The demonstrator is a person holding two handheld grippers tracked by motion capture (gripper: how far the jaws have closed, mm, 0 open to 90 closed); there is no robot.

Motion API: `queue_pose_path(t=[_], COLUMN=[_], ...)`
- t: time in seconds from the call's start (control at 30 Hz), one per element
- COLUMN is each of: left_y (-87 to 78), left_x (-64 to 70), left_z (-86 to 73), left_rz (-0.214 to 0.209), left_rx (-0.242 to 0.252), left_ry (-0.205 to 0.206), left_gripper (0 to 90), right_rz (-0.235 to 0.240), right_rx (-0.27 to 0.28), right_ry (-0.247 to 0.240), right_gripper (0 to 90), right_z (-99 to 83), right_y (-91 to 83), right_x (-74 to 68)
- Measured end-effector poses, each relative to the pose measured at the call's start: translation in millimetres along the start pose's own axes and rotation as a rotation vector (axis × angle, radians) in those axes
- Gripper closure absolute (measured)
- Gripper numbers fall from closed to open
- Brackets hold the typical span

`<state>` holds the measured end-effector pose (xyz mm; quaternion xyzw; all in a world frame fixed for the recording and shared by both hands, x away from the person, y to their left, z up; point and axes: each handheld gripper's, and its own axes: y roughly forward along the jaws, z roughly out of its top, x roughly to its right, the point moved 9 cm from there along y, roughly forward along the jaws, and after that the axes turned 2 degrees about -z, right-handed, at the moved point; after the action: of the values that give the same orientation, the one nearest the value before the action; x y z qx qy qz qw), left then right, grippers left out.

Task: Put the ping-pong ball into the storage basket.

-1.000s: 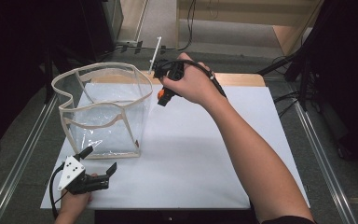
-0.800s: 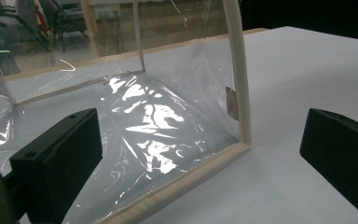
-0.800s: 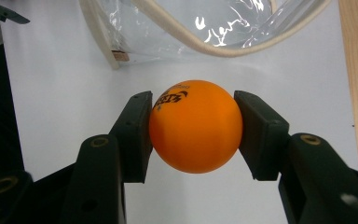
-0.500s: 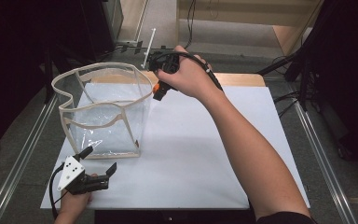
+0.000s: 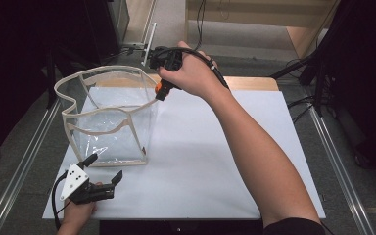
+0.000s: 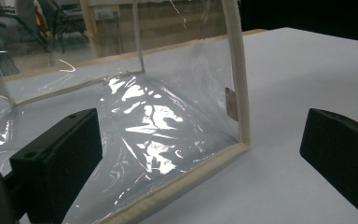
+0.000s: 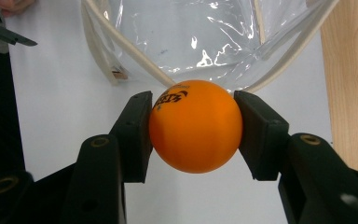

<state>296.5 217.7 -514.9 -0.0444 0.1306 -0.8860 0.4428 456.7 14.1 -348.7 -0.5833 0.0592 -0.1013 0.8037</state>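
An orange ball [image 7: 195, 127] with black print is clamped between the jaws of my right gripper [image 5: 159, 91], which hangs at the near right corner of the bag's rim. The bag [image 5: 108, 117] is clear plastic with cream edging and stands open on the white table at the left. From the right gripper view the bag's mouth [image 7: 200, 37] lies just beyond the ball. My left gripper [image 5: 104, 171] rests low at the table's front left, jaws wide apart and empty. It faces the bag's lower corner [image 6: 235, 147].
A white sheet [image 5: 215, 156] covers the table, with a strip of wood [image 5: 249, 83] at its far edge. Metal rails [image 5: 333, 161] run along both sides. Cables and dark stands sit beyond the far edge.
My right gripper with the ball has moved left and a little farther away, reaching the bag's rim. The left gripper has stayed put.
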Motion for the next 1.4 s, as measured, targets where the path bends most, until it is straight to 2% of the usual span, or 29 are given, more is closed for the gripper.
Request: queue_pose_path(t=[0.47,0.8,1.07,1.4], left_y=[0.0,0.4,0.1,0.3], left_x=[0.3,0.7,0.6,0.7], left_z=[0.0,0.2,0.0,0.2], left_rz=[-0.002,-0.005,-0.007,-0.007], left_rx=[-0.001,0.002,-0.001,0.001], left_ry=[0.001,0.0,0.004,0.004], left_gripper=[0.0,0.0,0.0,0.0], right_rz=[0.013,0.018,0.01,-0.017], right_rx=[0.006,-0.002,0.0,0.03], right_ry=[-0.018,-0.027,-0.009,0.045], right_gripper=[47.7,47.6,47.0,25.3], right_z=[23.0,35.9,40.7,32.6], right_y=[5.4,16.7,21.8,13.9], right_x=[-3.1,-3.4,-0.6,5.8])
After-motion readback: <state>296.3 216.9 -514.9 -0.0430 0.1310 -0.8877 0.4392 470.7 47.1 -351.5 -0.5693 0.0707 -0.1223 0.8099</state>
